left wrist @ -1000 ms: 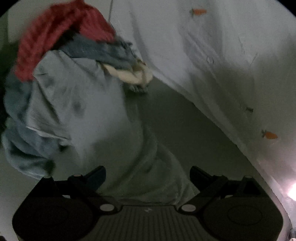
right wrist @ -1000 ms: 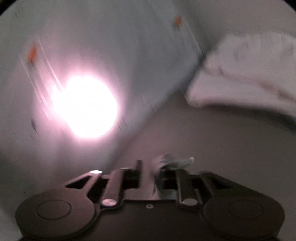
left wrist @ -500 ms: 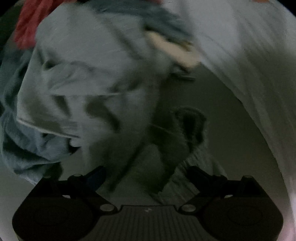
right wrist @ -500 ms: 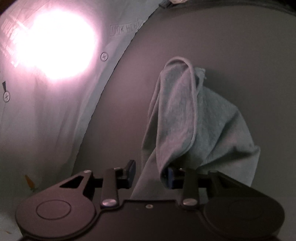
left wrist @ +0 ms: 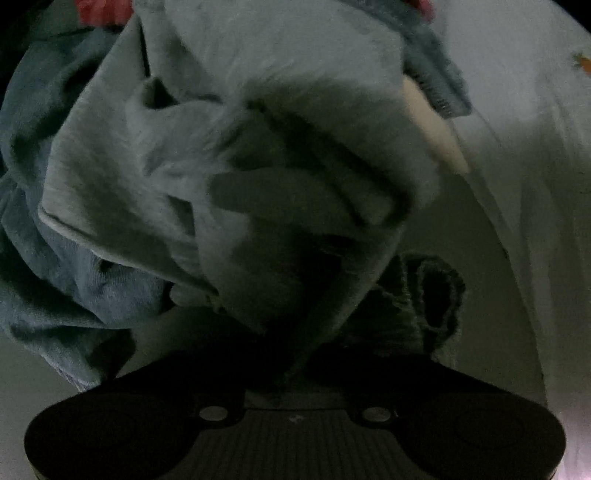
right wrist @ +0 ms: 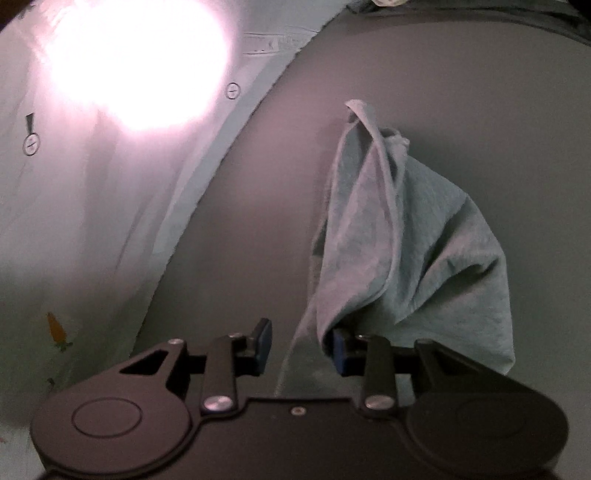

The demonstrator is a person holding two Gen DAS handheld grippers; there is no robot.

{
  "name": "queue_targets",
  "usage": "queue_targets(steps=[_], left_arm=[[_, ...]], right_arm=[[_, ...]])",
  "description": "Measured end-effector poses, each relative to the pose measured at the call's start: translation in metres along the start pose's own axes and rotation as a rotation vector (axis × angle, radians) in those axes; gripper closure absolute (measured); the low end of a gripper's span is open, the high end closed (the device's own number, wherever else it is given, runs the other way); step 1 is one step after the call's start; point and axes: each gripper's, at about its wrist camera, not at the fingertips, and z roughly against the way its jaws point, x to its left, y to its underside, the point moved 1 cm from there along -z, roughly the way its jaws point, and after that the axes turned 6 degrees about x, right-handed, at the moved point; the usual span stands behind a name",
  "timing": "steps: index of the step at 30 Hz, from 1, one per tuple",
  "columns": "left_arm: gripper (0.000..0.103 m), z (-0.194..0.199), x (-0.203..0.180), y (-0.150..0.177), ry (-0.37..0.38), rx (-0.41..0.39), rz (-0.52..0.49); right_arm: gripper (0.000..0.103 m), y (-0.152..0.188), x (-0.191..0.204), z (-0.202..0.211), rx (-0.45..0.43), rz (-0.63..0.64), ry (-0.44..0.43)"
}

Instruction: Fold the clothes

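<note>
A pale grey-green garment (left wrist: 236,155) fills the left wrist view, bunched and hanging close in front of the camera. My left gripper (left wrist: 291,373) is shut on a fold of it; the fingertips are dark and mostly hidden by the cloth. In the right wrist view the same kind of pale green cloth (right wrist: 406,240) lies crumpled on the grey table (right wrist: 461,92). My right gripper (right wrist: 301,343) is open, with the cloth's edge lying between the blue pads (right wrist: 263,341) and draped over the right one.
A pile of blue (left wrist: 55,280) and red clothes (left wrist: 99,11) sits behind the garment on the left. A white sheet with small carrot prints (right wrist: 59,328) hangs along the table's edge. A bright lamp glare (right wrist: 133,55) washes out part of it.
My left gripper has closed on the pale garment and pulled it up close to the camera. My right gripper has opened, and the cloth it held now rests on the table.
</note>
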Motion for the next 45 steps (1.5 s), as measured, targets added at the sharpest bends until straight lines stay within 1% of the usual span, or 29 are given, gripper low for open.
queue_targets(steps=[5, 10, 12, 14, 15, 17, 19, 20, 21, 22, 23, 24, 25, 27, 28, 29, 30, 32, 33, 34, 36, 38, 41, 43, 45], left_arm=[[0.089, 0.022, -0.006, 0.019, 0.023, -0.014, -0.063], [0.093, 0.043, -0.002, 0.042, 0.04, -0.022, -0.106], [0.093, 0.055, -0.001, 0.052, 0.048, -0.022, -0.121], [0.093, 0.062, 0.0, 0.054, 0.055, -0.024, -0.134], [0.093, 0.062, 0.0, 0.05, 0.06, -0.023, -0.138], [0.093, 0.064, 0.007, 0.051, 0.069, -0.015, -0.152], [0.091, 0.059, 0.005, 0.053, 0.061, 0.0, -0.184], [0.081, 0.055, 0.004, 0.054, 0.05, -0.005, -0.193], [0.074, 0.052, 0.004, 0.054, 0.048, -0.007, -0.202], [0.059, 0.048, 0.003, 0.052, 0.054, -0.001, -0.207], [0.043, 0.044, 0.003, 0.051, 0.068, 0.011, -0.202], [0.036, 0.04, 0.002, 0.048, 0.086, 0.026, -0.191], [0.033, 0.034, 0.001, 0.046, 0.107, 0.04, -0.181], [0.036, 0.02, -0.001, 0.043, 0.123, 0.064, -0.159], [0.051, 0.013, -0.003, 0.043, 0.118, 0.076, -0.151], [0.077, 0.007, -0.005, 0.044, 0.114, 0.087, -0.147], [0.085, 0.004, -0.009, 0.046, 0.107, 0.092, -0.155], [0.091, 0.009, -0.019, 0.055, 0.086, 0.059, -0.209], [0.092, 0.014, -0.025, 0.061, 0.088, 0.041, -0.237], [0.093, 0.02, -0.028, 0.067, 0.103, 0.037, -0.251], [0.094, 0.032, -0.033, 0.081, 0.162, 0.057, -0.252], [0.096, 0.043, -0.041, 0.1, 0.223, 0.095, -0.252], [0.096, 0.058, -0.065, 0.137, 0.34, 0.186, -0.274], [0.096, 0.066, -0.089, 0.166, 0.401, 0.247, -0.324], [0.096, 0.08, -0.114, 0.194, 0.494, 0.303, -0.39]], right_arm=[[0.068, 0.004, -0.003, 0.011, -0.005, 0.004, -0.041], [0.069, 0.019, -0.023, 0.03, 0.003, -0.046, -0.102], [0.069, 0.024, -0.029, 0.035, 0.004, -0.051, -0.119], [0.069, 0.025, -0.034, 0.039, 0.003, -0.053, -0.133], [0.069, 0.026, -0.037, 0.042, 0.003, -0.057, -0.139], [0.069, 0.029, -0.044, 0.049, 0.002, -0.066, -0.152], [0.069, 0.031, -0.048, 0.053, 0.001, -0.072, -0.159], [0.069, 0.031, -0.049, 0.055, 0.001, -0.075, -0.163], [0.069, 0.032, -0.049, 0.056, 0.001, -0.078, -0.167], [0.069, 0.033, -0.05, 0.058, 0.002, -0.081, -0.172], [0.069, 0.033, -0.05, 0.059, 0.002, -0.084, -0.177], [0.069, 0.033, -0.05, 0.06, 0.001, -0.087, -0.182], [0.069, 0.035, -0.05, 0.062, -0.002, -0.086, -0.187], [0.069, 0.037, -0.052, 0.068, -0.008, -0.084, -0.194], [0.069, 0.038, -0.053, 0.071, -0.009, -0.085, -0.196], [0.069, 0.04, -0.055, 0.073, -0.009, -0.09, -0.199], [0.069, 0.041, -0.058, 0.075, -0.01, -0.096, -0.201], [0.069, 0.043, -0.064, 0.078, -0.012, -0.108, -0.204], [0.069, 0.043, -0.067, 0.08, -0.013, -0.112, -0.202], [0.069, 0.043, -0.071, 0.081, -0.013, -0.116, -0.199], [0.069, 0.042, -0.077, 0.081, -0.012, -0.124, -0.197], [0.069, 0.038, -0.083, 0.082, -0.008, -0.131, -0.204], [0.069, 0.031, -0.089, 0.082, -0.003, -0.13, -0.218], [0.069, 0.026, -0.093, 0.083, -0.002, -0.126, -0.225], [0.069, 0.019, -0.097, 0.084, -0.002, -0.129, -0.228]])
